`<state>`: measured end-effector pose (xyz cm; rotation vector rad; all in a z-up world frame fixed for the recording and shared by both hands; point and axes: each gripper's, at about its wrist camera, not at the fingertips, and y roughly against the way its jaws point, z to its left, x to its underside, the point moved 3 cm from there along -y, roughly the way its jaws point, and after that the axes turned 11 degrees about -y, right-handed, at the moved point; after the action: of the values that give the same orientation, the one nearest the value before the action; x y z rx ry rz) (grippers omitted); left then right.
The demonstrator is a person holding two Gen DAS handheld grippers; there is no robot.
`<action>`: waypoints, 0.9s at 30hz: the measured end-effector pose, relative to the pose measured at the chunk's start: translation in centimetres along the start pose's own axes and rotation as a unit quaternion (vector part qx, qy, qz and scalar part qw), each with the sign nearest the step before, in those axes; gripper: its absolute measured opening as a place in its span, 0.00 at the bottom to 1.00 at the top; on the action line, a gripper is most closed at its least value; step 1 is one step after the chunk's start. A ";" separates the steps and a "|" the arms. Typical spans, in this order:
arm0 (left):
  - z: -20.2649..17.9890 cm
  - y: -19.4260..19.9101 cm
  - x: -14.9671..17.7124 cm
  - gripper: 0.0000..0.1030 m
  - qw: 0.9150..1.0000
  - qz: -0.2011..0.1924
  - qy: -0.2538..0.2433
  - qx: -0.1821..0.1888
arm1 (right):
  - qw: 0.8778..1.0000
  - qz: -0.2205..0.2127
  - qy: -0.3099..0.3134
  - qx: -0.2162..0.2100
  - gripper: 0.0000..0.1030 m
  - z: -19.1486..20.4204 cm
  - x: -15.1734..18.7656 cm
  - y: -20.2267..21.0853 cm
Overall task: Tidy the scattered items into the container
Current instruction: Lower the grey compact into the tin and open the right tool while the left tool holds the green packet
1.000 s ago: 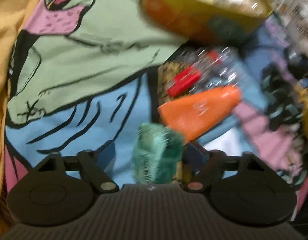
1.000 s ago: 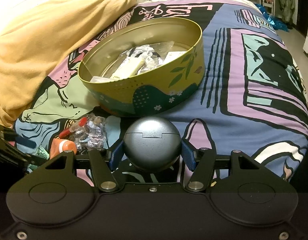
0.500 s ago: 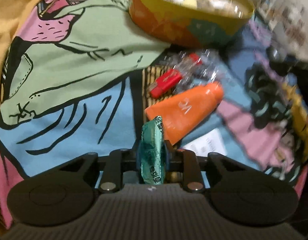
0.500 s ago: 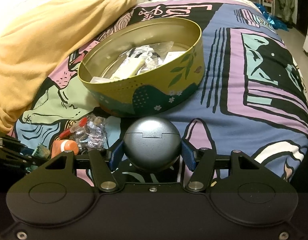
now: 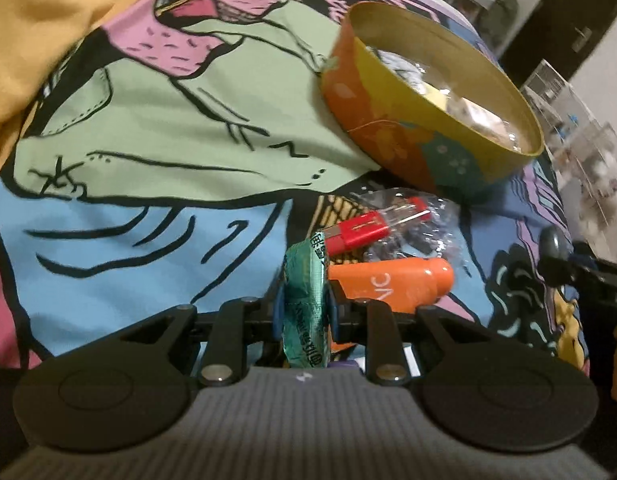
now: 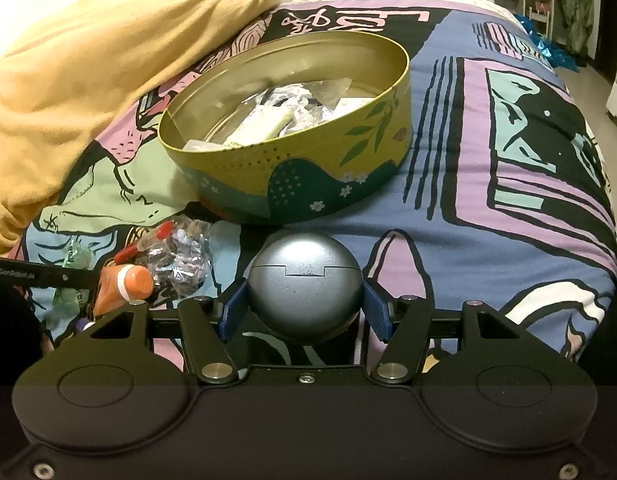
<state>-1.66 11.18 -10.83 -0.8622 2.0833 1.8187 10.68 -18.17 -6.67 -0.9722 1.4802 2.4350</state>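
Where tin rim (image 6: 404, 72) ends — open bedspread (image 6: 448, 140)

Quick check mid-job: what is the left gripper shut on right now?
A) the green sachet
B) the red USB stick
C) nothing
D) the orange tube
A: the left gripper has its blue pads pinched on the green sachet, while the orange tube and red USB stick lie on the bedspread beyond it.
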 end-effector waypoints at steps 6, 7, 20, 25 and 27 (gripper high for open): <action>0.4 0.1 -0.2 0.24 0.998 -0.051 0.019 0.010 | 1.000 0.011 0.011 0.008 0.57 0.7 0.7 0.0; 0.4 0.1 -0.2 0.24 0.998 -0.056 0.020 0.016 | 1.000 0.011 0.010 0.010 0.57 0.8 0.8 0.0; 0.2 0.5 -0.2 0.24 0.995 -0.089 0.029 0.040 | 0.999 0.004 0.027 0.031 0.57 3.2 -2.3 1.8; 0.2 0.6 -0.2 0.24 0.994 -0.093 0.029 0.042 | 0.999 -0.013 0.034 0.027 0.57 4.7 -5.4 2.8; 0.2 0.7 -0.2 0.24 0.994 -0.096 0.030 0.044 | 0.999 -0.015 0.037 0.027 0.57 5.4 -6.6 3.0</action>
<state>-1.97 11.47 -10.21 -1.0643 2.0197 1.6109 12.15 -13.82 1.06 -1.0771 1.5364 2.3491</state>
